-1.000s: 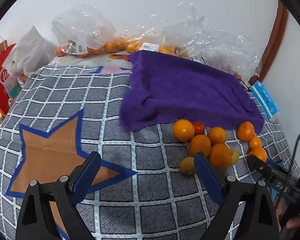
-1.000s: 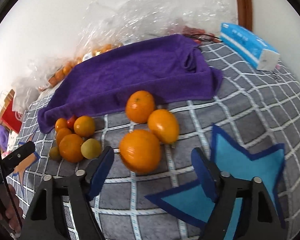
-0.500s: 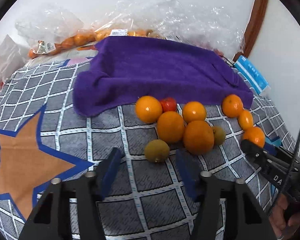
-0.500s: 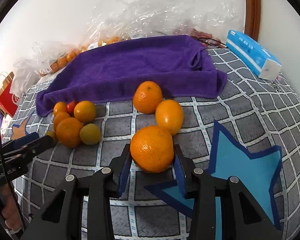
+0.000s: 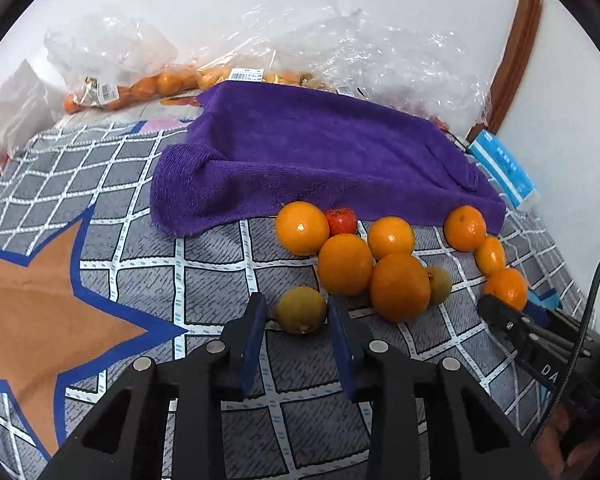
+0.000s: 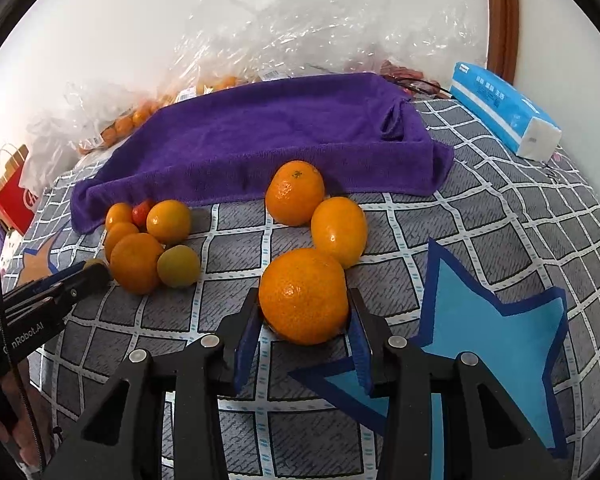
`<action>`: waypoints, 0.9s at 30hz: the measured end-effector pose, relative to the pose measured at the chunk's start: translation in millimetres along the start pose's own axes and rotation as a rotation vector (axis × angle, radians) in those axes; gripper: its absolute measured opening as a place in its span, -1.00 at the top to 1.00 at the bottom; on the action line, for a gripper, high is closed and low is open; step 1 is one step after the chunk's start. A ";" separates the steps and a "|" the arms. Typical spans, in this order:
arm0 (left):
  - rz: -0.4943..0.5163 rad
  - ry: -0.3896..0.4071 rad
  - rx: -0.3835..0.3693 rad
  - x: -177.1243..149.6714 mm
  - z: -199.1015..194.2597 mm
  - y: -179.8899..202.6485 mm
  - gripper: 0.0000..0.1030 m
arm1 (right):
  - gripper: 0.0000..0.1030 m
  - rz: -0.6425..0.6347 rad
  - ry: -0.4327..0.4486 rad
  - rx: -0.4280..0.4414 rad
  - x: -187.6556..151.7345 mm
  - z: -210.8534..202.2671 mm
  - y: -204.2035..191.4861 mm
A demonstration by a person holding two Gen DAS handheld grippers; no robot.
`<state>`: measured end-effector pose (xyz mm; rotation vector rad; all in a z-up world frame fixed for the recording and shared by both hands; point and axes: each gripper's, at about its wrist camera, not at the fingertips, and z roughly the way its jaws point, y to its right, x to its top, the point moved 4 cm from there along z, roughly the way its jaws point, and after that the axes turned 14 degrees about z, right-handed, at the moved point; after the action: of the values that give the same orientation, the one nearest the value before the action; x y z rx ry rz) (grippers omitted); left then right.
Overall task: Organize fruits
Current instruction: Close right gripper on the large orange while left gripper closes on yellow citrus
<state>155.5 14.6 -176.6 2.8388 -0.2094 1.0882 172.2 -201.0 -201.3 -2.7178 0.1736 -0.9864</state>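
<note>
My left gripper (image 5: 298, 312) is closed around a small green-yellow fruit (image 5: 301, 309) on the checked cloth; its pads touch the fruit's sides. Just right of it lies a cluster of oranges (image 5: 399, 286) with a small red fruit (image 5: 341, 220). My right gripper (image 6: 304, 308) is shut on a large orange (image 6: 303, 295) resting on the cloth. Two more oranges (image 6: 339, 230) lie just beyond it. A purple towel (image 5: 320, 156) is spread behind the fruit; it also shows in the right wrist view (image 6: 268, 136).
Clear plastic bags with small oranges (image 5: 148, 84) line the back wall. A blue tissue pack (image 6: 504, 110) lies at the right. A red paper bag (image 6: 14, 192) stands at the far left. The cloth (image 5: 112, 184) has orange and blue star prints.
Both grippers moved forward and closed. The left one went from wide open to gripping the green-yellow fruit. The right one closed on the large orange.
</note>
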 end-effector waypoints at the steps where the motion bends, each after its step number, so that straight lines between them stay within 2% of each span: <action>1: -0.007 0.003 -0.004 -0.6 0.0 -0.9 0.49 | 0.21 -0.006 0.001 -0.004 -0.2 0.0 -0.9; 6: -0.073 0.027 -0.058 -3.8 -2.7 -9.4 0.52 | 0.21 -0.010 0.004 -0.004 -0.7 -0.4 -1.3; 12: -0.099 0.021 -0.053 -9.7 -9.6 -13.3 0.52 | 0.21 -0.007 0.028 0.000 -0.1 -5.9 -1.2; 16: -0.152 0.016 -0.093 -16.8 -18.4 -18.6 0.52 | 0.21 0.002 0.046 0.003 0.5 -10.2 0.2; 27: -0.148 0.058 -0.101 -9.5 -48.7 -19.0 0.52 | 0.21 0.007 0.069 0.030 -3.0 -24.6 -3.9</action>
<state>119.6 40.8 -147.5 2.6811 -0.0468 1.0954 154.1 -201.3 -183.9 -2.6564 0.1795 -1.0733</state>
